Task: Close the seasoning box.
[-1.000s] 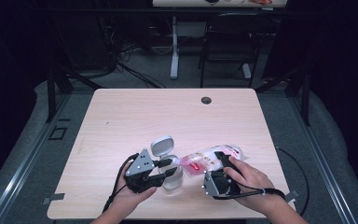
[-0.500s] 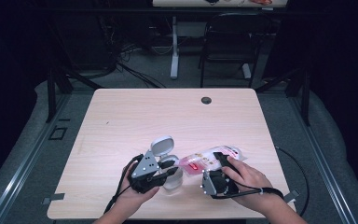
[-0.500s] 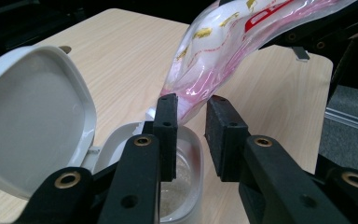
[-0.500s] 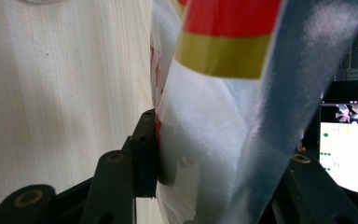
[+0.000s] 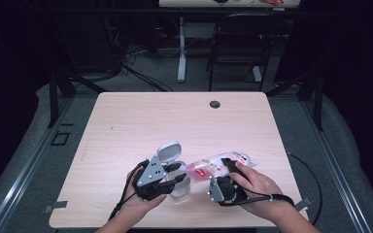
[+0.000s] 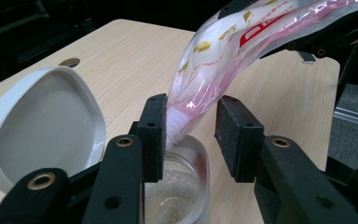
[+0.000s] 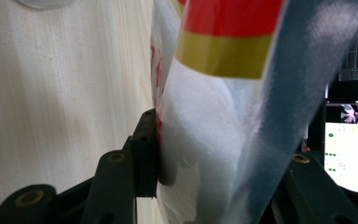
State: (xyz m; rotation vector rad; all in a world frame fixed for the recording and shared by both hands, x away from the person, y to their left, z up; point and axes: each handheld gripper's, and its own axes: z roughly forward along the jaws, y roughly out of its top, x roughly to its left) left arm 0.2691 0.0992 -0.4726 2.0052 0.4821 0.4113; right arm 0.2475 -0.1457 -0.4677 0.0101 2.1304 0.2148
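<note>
Bag (image 6: 223, 60) tip sits between the left gripper (image 6: 193, 135)'s jaws, which have just been opening and no longer pinch it. Right gripper (image 7: 214, 154) clamps the bag, tilted over the open jar (image 6: 186, 186), so pouring can go on.

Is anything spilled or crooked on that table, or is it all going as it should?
Nothing looks spilled. The right gripper holds a plastic bag of white grains, tipped with its corner over the open clear jar. The jar's white lid is flipped back. The left gripper has its jaws open around the bag's tip. The table shows no stray grains.
</note>
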